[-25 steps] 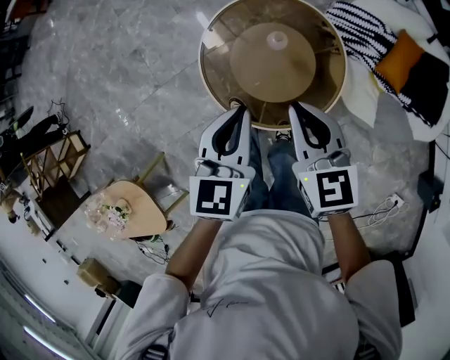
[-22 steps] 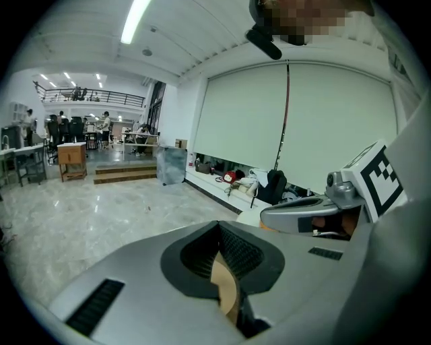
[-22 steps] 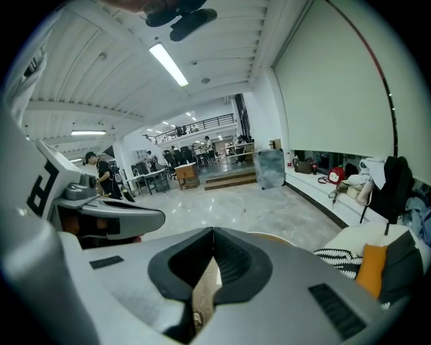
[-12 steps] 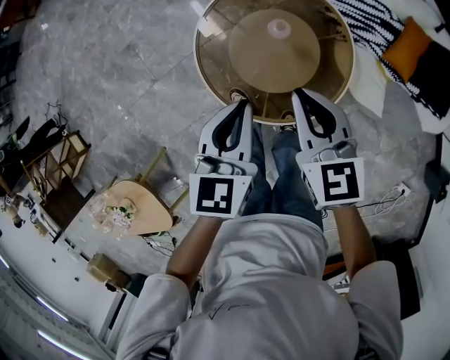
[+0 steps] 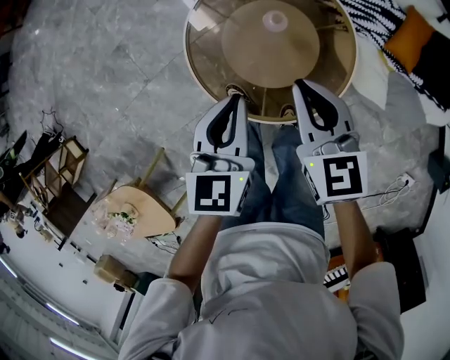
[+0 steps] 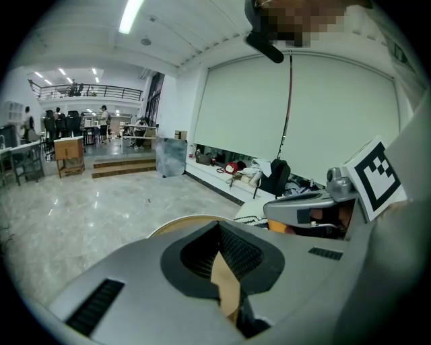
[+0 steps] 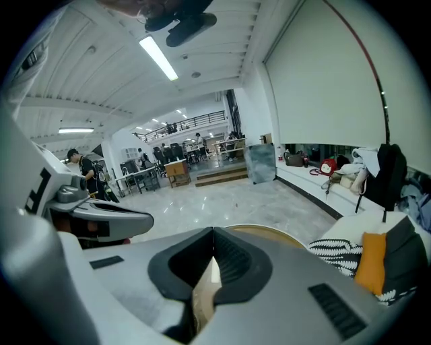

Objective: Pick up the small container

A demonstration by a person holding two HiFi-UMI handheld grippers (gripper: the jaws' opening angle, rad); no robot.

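Pale small container (image 5: 274, 20) on tan round table (image 5: 211, 49); left claw (image 5: 240, 102) and right claw (image 5: 299, 85) pressed together, empty

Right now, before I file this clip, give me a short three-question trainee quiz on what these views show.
1. True or false: the left gripper and the right gripper both have their jaws together with nothing held.
2. In the head view, both gripper tips show at: A) the near rim of the round table; B) a sink; C) a shelf of boxes.
3. What colour is the pillow lying beside the striped textile at the upper right of the head view?

Key: 1 true; 2 A; 3 orange.
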